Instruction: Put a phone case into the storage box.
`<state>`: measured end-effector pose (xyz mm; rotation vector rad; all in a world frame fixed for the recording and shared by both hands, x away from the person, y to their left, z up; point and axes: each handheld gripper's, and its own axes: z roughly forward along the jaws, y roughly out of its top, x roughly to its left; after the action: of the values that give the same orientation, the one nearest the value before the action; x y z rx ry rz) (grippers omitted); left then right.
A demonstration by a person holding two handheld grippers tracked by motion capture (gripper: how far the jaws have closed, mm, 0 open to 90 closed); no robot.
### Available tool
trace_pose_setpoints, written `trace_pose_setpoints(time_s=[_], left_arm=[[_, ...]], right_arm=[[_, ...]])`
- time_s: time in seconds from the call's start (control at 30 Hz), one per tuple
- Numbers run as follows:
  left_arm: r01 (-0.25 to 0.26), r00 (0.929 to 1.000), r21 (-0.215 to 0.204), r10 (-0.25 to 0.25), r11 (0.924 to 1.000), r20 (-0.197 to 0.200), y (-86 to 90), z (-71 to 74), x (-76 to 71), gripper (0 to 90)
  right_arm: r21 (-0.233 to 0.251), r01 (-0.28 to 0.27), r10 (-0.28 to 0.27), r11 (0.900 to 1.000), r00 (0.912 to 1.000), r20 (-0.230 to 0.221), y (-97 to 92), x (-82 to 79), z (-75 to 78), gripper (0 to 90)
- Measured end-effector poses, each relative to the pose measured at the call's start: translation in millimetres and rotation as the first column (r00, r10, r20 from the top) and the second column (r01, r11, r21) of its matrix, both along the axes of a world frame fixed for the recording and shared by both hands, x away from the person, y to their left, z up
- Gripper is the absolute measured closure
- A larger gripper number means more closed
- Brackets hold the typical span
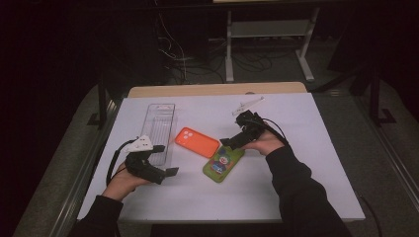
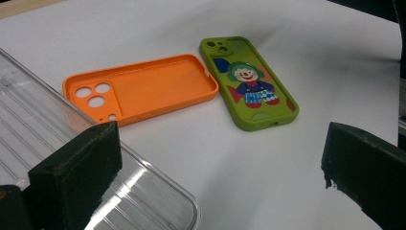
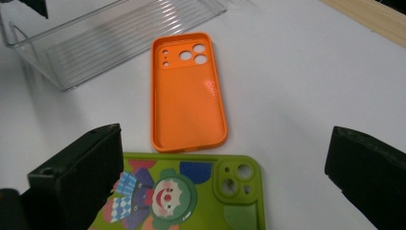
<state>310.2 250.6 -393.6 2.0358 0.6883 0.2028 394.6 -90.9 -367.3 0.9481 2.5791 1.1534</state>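
From the high view the orange case (image 1: 196, 142) lies mid-table with the green clown case (image 1: 223, 164) touching it at four o'clock, while the left gripper view has the left gripper (image 2: 220, 163) spread and empty, and the right gripper view has the right gripper (image 3: 222, 167) released over the green clown case (image 3: 191, 191), the clear tray (image 3: 110, 33) at eleven o'clock.

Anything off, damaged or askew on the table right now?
Nothing stands out. The orange phone case lies open side up, the green clown case printed side up, corners nearly touching. The clear tray sits flat and empty. Both tongs are open, holding nothing.
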Motion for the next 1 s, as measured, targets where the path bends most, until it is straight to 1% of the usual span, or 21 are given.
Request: trace_pose_setpoints(time_s=[0.07, 0.23, 0.3, 0.47, 0.7, 0.73, 0.8, 0.83, 0.87, 0.9, 1.0], left_arm=[[0.0, 1.0, 0.0, 0.0, 1.0, 0.001, -0.1, 0.0, 0.0, 0.0], [0.001, 1.0, -0.001, -0.001, 1.0, 0.0, -0.2, -0.1, 0.2, 0.0], [0.001, 1.0, -0.002, -0.001, 1.0, -0.001, -0.3, -0.4, 0.1, 0.0], [0.001, 1.0, -0.001, -0.001, 1.0, -0.001, -0.3, -0.4, 0.2, 0.0], [0.001, 1.0, 0.001, -0.001, 1.0, 0.002, 0.1, -0.3, 0.8, 0.0], [0.004, 1.0, 0.012, -0.004, 0.9999, 0.005, 0.7, -0.1, 1.1, 0.0], [0.003, 1.0, 0.009, -0.003, 1.0, 0.004, 0.6, -0.2, 1.1, 0.0], [0.003, 1.0, 0.009, -0.003, 1.0, 0.004, 0.5, -0.2, 1.1, 0.0], [0.003, 1.0, 0.009, -0.003, 1.0, 0.004, 0.5, -0.2, 1.1, 0.0], [0.002, 1.0, 0.009, -0.002, 1.0, 0.004, 0.4, -0.2, 1.0, 0.0], [0.004, 1.0, 0.011, -0.004, 0.9999, 0.005, 0.7, 0.1, 1.0, 0.0]], right_arm=[[0.003, 0.002, -0.002, 1.0, 1.0, -0.006, 3.9, 3.3, 0.0, 0.0], [-0.007, -0.019, 0.019, 0.9998, 0.9998, 0.011, 14.1, 12.9, -1.0, 0.0], [0.0, -0.009, 0.009, 1.0, 0.9999, -0.005, 19.3, 14.9, -0.1, 0.0], [0.004, -0.01, 0.01, 0.9999, 0.9999, 0.001, 29.2, 23.9, 0.7, 0.0], [0.011, -0.011, 0.011, 0.9999, 0.9999, 0.005, 38.1, 32.2, 2.6, 0.0], [0.009, -0.014, 0.014, 0.9999, 0.9999, 0.008, 39.5, 33.8, 2.7, 0.0], [0.013, -0.006, 0.006, 0.9999, 1.0, 0.002, 45.3, 36.3, 3.5, 0.0], [0.013, -0.006, 0.006, 0.9999, 1.0, 0.002, 45.3, 36.3, 3.5, 0.0], [0.014, -0.01, 0.01, 0.9999, 0.9999, -0.001, 47.1, 37.2, 3.8, 0.0], [0.014, -0.02, 0.02, 0.9997, 0.9998, 0.008, 50.6, 39.8, 3.6, 0.0], [0.017, -0.019, 0.019, 0.9997, 0.9998, 0.003, 54.2, 42.1, 3.9, 0.0]])
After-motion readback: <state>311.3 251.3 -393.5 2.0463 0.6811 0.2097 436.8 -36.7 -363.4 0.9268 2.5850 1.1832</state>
